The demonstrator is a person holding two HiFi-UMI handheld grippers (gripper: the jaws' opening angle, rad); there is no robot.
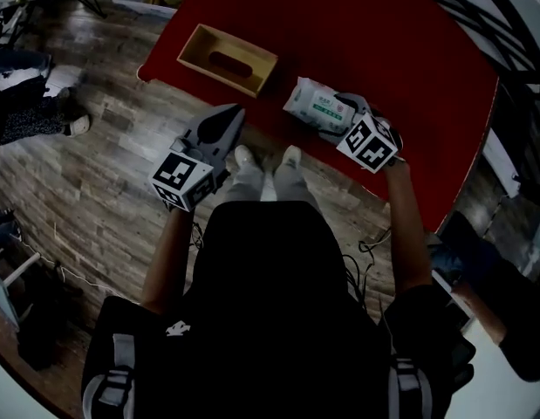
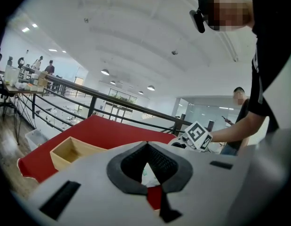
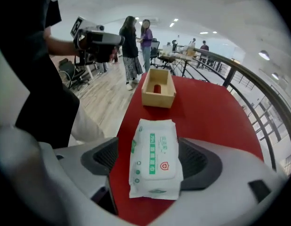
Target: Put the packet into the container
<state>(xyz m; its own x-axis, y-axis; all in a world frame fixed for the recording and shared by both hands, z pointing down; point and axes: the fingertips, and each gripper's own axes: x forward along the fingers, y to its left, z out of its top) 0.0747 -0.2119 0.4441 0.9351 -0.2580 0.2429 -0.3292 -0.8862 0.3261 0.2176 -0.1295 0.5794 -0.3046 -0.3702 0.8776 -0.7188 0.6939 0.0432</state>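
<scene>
My R gripper (image 3: 153, 145): jaws apart, packet (image 3: 153, 171) lying between em on the table (image 3: 206, 112). L gripper (image 2: 146, 145): jaws together, empty.

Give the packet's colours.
The packet is white with green print; clearest in the right gripper view.

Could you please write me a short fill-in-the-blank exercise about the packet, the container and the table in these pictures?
1. The white packet lies on the ____ table.
2. The packet sits between the open jaws of the person's ____ gripper.
3. The open-topped container farther along the table is made of ____.

Missing words: red; right; wood.
</scene>
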